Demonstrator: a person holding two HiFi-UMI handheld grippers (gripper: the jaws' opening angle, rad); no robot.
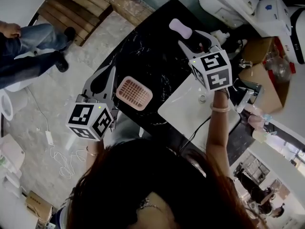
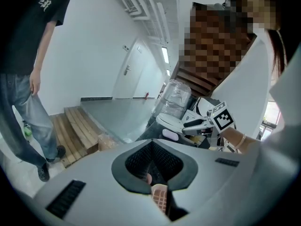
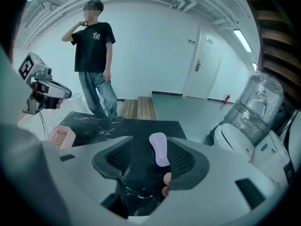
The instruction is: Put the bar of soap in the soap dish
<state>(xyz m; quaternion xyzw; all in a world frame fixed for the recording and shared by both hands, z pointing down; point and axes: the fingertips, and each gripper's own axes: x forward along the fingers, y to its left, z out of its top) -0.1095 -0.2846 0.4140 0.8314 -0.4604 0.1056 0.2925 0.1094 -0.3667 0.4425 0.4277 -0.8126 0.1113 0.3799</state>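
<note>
Grasp pending: the pale lilac oval soap bar [image 3: 160,149] lies ungripped between the wide jaws of the right hand-held gripper [image 1: 193,41]; the pink slatted soap dish [image 1: 134,93] is empty.

Nothing readable here, honestly. The black T-shirt [image 3: 92,44] has a pale chest print, way too blurry to make out. The 2 marker cubes [image 1: 90,120] only show black-and-white squares, no letters. The small blue label on the white unit [image 3: 273,157] is unreadable too.

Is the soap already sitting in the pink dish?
No, the soap lies on the black counter, apart from the empty soap dish.
</note>
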